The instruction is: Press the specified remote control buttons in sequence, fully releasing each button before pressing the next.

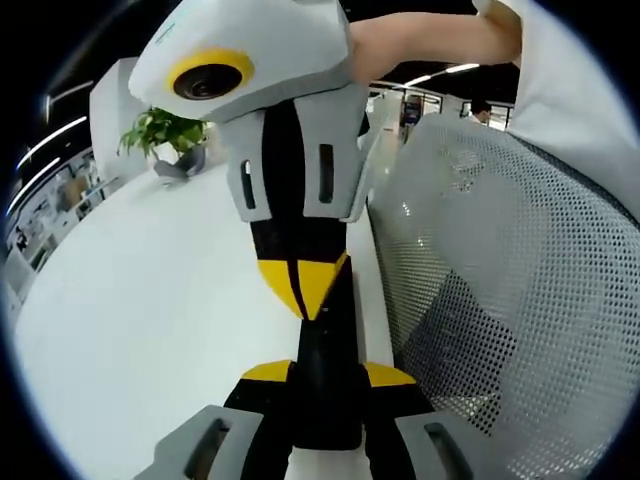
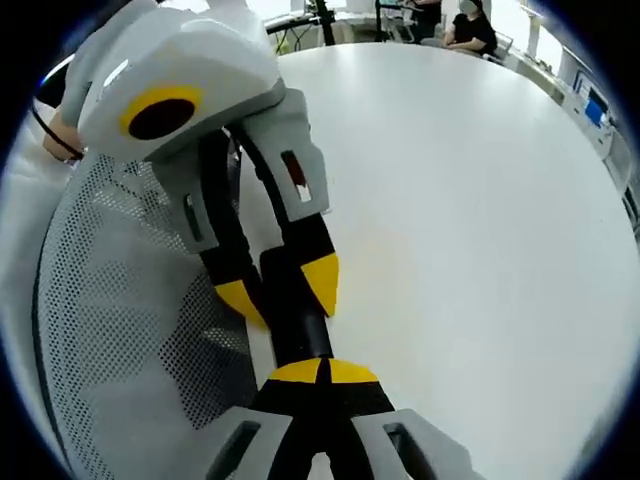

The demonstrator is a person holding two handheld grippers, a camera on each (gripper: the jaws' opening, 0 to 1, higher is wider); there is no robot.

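Note:
A slim black remote control (image 1: 335, 330) lies lengthwise between the yellow-tipped jaws of my left gripper (image 1: 328, 375), which is shut on its near end just above the white table (image 1: 140, 320). My right gripper (image 1: 303, 290) comes down from above with its yellow tips pressed together and resting on the remote's top face. In the right gripper view, my right gripper (image 2: 322, 372) is shut with nothing between its jaws, its tips touching the remote (image 2: 295, 320). The left gripper (image 2: 282, 290) clamps the remote from both sides there.
A grey mesh chair back (image 1: 500, 300) stands close beside the table edge and reappears as the mesh chair (image 2: 110, 300). A potted plant (image 1: 165, 130) sits at the table's far end. The bare white tabletop (image 2: 470, 220) stretches wide. A seated person (image 2: 470, 30) is far off.

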